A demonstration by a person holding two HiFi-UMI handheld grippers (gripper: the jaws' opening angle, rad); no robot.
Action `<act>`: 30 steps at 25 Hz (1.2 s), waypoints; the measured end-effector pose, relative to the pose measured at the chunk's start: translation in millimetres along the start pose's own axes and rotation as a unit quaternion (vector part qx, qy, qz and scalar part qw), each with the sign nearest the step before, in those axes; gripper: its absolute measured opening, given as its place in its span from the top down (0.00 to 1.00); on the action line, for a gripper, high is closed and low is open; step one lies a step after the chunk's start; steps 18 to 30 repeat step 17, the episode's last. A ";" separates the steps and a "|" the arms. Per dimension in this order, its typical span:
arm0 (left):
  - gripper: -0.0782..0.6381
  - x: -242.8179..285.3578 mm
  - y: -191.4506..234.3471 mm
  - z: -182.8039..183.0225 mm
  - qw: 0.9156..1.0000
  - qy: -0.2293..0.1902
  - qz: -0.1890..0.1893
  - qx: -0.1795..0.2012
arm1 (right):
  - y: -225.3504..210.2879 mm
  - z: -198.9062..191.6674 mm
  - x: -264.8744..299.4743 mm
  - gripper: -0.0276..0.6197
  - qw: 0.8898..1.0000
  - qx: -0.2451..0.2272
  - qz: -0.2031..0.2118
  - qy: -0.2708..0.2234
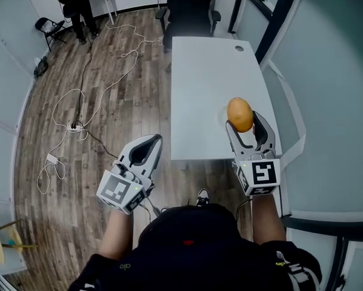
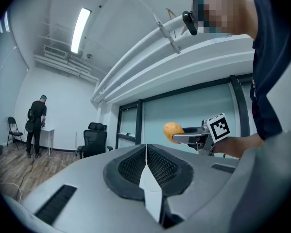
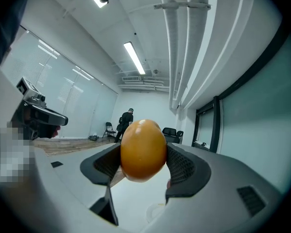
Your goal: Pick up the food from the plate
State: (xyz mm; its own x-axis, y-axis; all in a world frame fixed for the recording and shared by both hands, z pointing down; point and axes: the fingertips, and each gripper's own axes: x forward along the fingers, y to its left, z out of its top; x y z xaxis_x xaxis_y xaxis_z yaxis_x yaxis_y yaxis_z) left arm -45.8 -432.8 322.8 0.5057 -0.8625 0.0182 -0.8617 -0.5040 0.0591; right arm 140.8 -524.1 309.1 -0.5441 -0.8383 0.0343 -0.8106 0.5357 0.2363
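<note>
Clasping food point(image 1: 240, 114) (underside hidden): right gripper point(image 1: 243, 123)

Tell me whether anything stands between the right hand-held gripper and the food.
Nothing does. The food is already clamped in the right hand-held gripper, held up over the white table. The left hand-held gripper is shut and empty, off to the side over the floor, well clear of it.
</note>
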 end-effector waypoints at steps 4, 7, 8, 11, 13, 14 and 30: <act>0.85 -10.0 2.8 6.2 1.000 -0.013 -0.009 0.002 | 13.1 20.2 -12.7 0.48 1.000 -0.009 -0.003 -0.022; 0.85 -14.0 3.4 9.7 1.000 -0.019 -0.015 0.002 | 19.5 29.9 -20.2 0.48 0.999 -0.017 -0.006 -0.027; 0.85 -15.4 3.2 9.7 1.000 -0.020 -0.017 0.003 | 21.0 31.8 -22.9 0.48 0.999 -0.019 -0.008 -0.028; 0.85 -19.1 3.0 10.9 1.000 -0.017 -0.022 0.005 | 24.6 34.7 -28.6 0.48 0.999 -0.023 -0.013 -0.026; 0.85 -20.9 2.7 13.1 0.999 -0.019 -0.025 0.005 | 25.9 35.1 -30.3 0.48 0.999 -0.023 -0.015 -0.025; 0.85 -21.7 2.5 13.4 0.999 -0.023 -0.028 0.007 | 26.2 35.0 -30.8 0.48 0.999 -0.023 -0.016 -0.024; 0.85 -24.0 2.8 12.8 0.999 -0.028 -0.034 0.013 | 27.0 34.1 -31.8 0.48 0.999 -0.023 -0.017 -0.022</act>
